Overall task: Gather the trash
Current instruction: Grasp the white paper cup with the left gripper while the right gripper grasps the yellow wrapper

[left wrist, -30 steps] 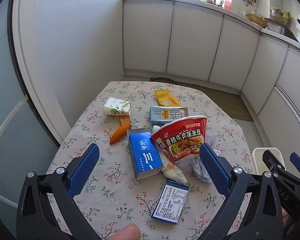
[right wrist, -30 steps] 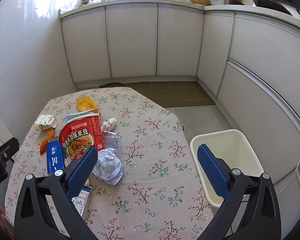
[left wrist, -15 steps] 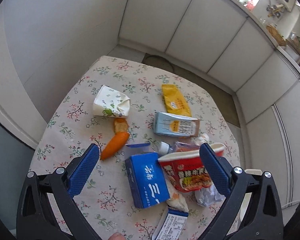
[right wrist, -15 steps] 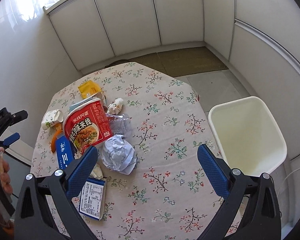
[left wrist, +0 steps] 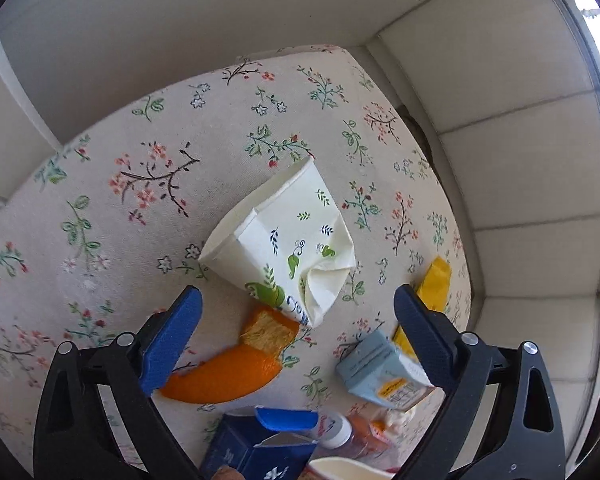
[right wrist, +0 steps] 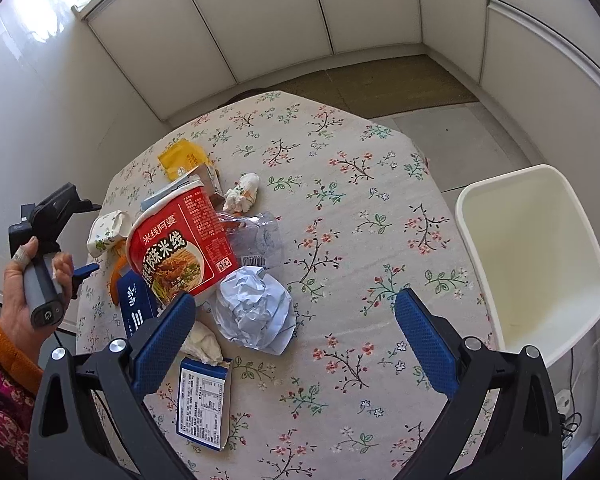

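Observation:
A crushed white paper cup (left wrist: 288, 248) lies on the floral table, just ahead of my open left gripper (left wrist: 296, 324). Orange peel (left wrist: 228, 372) lies under the left gripper's gap. A blue box (left wrist: 256, 448), a pale blue carton (left wrist: 380, 372) and a yellow wrapper (left wrist: 434, 284) lie near. My right gripper (right wrist: 292, 336) is open above a crumpled paper ball (right wrist: 256, 312). A red noodle cup (right wrist: 180, 248), clear plastic wrap (right wrist: 260, 240), a tissue wad (right wrist: 242, 194) and a labelled blue box (right wrist: 204, 404) lie around it. The left gripper (right wrist: 78, 272) shows at the table's left.
An empty white bin (right wrist: 536, 256) stands on the floor right of the table (right wrist: 360, 208). White cabinets (right wrist: 284, 20) run along the back and right. A wall (left wrist: 180, 40) is close behind the table's left edge.
My left gripper has moved forward and down toward the paper cup and orange peel. My right gripper has tilted down over the paper ball. Both stay open.

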The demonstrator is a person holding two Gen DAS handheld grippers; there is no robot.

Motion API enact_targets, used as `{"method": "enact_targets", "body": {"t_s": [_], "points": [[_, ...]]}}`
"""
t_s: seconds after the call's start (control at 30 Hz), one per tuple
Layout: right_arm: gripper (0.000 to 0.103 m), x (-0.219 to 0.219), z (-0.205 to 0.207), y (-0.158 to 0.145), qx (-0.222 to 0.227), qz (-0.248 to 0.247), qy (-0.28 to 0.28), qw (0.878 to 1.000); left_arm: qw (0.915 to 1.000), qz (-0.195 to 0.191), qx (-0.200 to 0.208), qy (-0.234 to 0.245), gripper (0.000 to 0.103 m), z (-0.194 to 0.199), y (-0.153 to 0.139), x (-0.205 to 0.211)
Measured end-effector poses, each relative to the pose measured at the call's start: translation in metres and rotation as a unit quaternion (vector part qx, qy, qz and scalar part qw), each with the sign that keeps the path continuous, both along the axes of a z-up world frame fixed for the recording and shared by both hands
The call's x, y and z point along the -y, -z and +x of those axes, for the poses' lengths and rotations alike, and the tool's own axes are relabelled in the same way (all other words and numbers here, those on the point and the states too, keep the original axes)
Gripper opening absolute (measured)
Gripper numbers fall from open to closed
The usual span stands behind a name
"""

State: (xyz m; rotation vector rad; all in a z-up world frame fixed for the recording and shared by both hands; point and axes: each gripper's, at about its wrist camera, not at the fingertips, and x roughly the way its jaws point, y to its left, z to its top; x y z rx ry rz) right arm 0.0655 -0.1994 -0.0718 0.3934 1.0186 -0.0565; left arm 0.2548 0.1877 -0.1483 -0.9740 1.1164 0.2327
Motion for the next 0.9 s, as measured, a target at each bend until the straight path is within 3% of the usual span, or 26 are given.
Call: {"method": "enact_targets", "body": {"t_s": [0.13, 0.3, 0.53, 0.6, 0.67, 0.77, 0.9], "points": [[0.097, -0.002, 0.006, 0.004, -0.003, 0.001, -0.008, 1.000, 0.9993, -0.013, 0.016, -0.031, 0.077, 0.009, 0.008, -0.001], [0.097, 0.001, 0.010, 0.006, -0.003, 0.002, -0.007, 1.000, 0.9987, -0.019, 0.036, -0.031, 0.031, 0.017, 0.014, -0.004], [0.097, 0.000, 0.012, 0.007, 0.003, 0.015, -0.017, 1.000, 0.9959, 0.031, 0.082, 0.021, 0.025, 0.012, -0.007, 0.004], [0.097, 0.000, 0.014, 0.005, 0.016, 0.012, -0.024, 1.000, 0.9921, 0.059, 0.100, 0.049, 0.025, 0.001, -0.025, 0.010], [0.097, -0.001, 0.023, 0.004, 0.022, 0.010, -0.045, 0.999, 0.9838, 0.097, 0.123, 0.086, 0.025, -0.015, -0.051, 0.021], [0.097, -0.007, 0.060, 0.000, 0.019, 0.036, -0.083, 0.996, 0.9621, 0.156, 0.168, 0.147, 0.025, -0.050, -0.096, 0.043], [0.097, -0.035, 0.147, -0.020, 0.016, 0.053, -0.159, 0.986, 0.9202, 0.240, 0.228, 0.209, 0.025, -0.115, -0.149, 0.073]]}}
